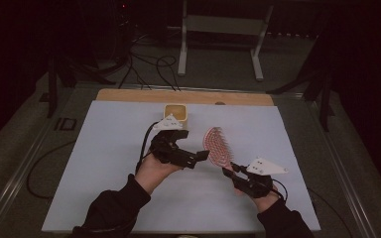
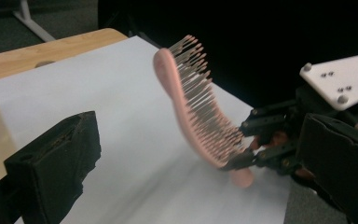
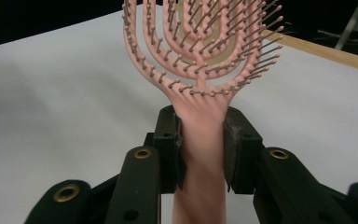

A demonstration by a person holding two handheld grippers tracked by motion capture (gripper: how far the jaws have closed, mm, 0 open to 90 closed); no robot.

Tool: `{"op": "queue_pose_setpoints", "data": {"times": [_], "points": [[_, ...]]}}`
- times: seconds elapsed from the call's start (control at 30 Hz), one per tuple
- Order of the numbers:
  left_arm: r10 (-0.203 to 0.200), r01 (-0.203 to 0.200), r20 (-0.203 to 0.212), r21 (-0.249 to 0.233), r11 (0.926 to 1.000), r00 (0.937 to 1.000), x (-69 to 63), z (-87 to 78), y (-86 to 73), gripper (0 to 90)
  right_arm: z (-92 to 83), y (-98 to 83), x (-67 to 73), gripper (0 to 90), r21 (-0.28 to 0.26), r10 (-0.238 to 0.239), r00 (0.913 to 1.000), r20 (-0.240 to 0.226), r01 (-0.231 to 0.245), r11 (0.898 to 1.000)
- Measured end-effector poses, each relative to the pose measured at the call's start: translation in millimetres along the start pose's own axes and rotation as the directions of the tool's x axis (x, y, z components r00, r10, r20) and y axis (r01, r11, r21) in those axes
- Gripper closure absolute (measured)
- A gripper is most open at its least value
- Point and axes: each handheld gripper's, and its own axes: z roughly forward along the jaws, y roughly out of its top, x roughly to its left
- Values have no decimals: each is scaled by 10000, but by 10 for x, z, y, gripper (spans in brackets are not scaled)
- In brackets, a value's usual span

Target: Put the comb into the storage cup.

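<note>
Overhead, right hand-held gripper point(image 1: 229, 171) clamps pink hairbrush point(image 1: 218, 145) handle, brush head raised toward 11 o'clock over white table point(image 1: 104, 148). Left hand-held gripper point(image 1: 201, 156) at brush's 9 o'clock, near yellow cup point(image 1: 175, 113). Left gripper view: jaws apart, brush between them, untouched, bristles facing 2 o'clock. Right gripper view: both pads point(image 3: 170, 140) squeezed on handle, head at 12 o'clock.
</note>
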Motion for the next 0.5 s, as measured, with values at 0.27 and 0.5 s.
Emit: {"op": "queue_pose_setpoints", "data": {"times": [0.27, 0.5], "points": [[-725, 721, -333, -129, 9973, 9968, -65, 154, 93, 4, 6, 6, 10, 701, -5, -9, 10000, -1, 9, 10000], [-1252, 1265, -568, 206, 9917, 9905, -77, 325, 144, 36, 7, 9, 16, 701, 13, -92, 9999, -45, 92, 10000]]}}
